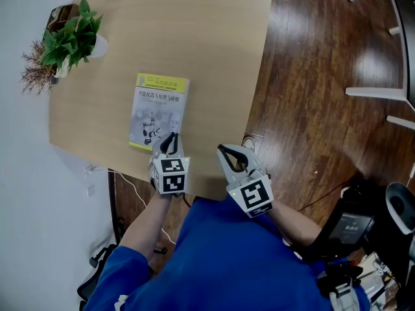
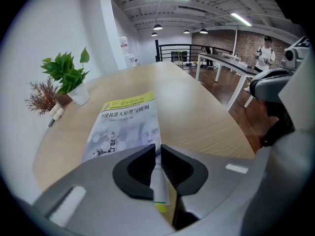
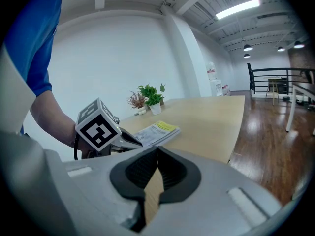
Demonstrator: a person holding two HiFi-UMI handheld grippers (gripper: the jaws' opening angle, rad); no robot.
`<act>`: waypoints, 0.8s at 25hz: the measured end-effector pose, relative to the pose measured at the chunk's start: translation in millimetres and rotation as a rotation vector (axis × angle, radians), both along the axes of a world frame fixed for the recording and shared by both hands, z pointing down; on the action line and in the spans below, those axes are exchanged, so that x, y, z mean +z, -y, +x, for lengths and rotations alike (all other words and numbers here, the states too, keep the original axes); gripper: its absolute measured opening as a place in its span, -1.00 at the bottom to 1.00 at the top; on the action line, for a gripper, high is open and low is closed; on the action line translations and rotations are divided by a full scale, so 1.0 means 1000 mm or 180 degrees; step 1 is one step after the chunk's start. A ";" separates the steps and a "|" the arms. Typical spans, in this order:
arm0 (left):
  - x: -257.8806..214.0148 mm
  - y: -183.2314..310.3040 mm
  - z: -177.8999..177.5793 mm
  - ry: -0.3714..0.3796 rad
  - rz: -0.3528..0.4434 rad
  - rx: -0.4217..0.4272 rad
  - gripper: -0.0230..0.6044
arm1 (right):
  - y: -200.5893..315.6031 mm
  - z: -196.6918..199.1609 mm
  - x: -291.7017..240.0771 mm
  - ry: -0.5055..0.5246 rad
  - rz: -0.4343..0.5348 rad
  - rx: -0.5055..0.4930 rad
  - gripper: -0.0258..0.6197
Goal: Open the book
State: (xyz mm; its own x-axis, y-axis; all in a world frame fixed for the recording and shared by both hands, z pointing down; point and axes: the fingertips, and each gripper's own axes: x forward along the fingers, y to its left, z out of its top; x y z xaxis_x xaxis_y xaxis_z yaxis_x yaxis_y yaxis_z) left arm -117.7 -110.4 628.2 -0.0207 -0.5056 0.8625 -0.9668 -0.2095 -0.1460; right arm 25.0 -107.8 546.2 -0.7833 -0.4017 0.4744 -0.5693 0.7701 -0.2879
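Left claw (image 1: 170, 140) (image 2: 158, 146): jaws drawn almost together, leaving only a slit. Its tips sit at the near right corner of the book (image 1: 159, 109) (image 2: 128, 122), and that corner's edge shows through the slit. Whether the cover is pinched cannot be told.

Right claw (image 1: 227, 151) (image 3: 156, 149): jaws closed tip to tip with nothing between them. It is held over the near right corner of the surface (image 1: 194, 37), beside the left claw and apart from the book.

Floor (image 1: 324, 76): dark wood planks to the right of the surface.

Surface: pale wood, rounded at the near end and bare beyond the book.

Book: closed and lying flat, cover up, with a yellow band along its far edge. It lies near the near edge of the surface, left of centre.

Plant (image 1: 71, 37) (image 2: 66, 75): green leaves in a white pot at the far left edge of the surface, well apart from the book.

Sprig (image 1: 32, 73) (image 2: 42, 96): a dried, brownish sprig just beside the plant.
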 end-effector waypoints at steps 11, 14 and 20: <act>0.005 0.001 0.000 0.0066 -0.0109 0.0105 -0.80 | 0.000 0.001 -0.001 0.0019 0.0019 0.0003 -0.91; 0.011 0.000 0.001 0.0251 -0.0204 0.0268 -0.72 | 0.000 0.003 -0.001 0.0029 0.0020 0.0023 -0.91; 0.016 0.001 -0.001 0.0419 -0.0336 0.0395 -0.58 | 0.001 0.006 0.001 0.0041 0.0008 0.0063 -0.91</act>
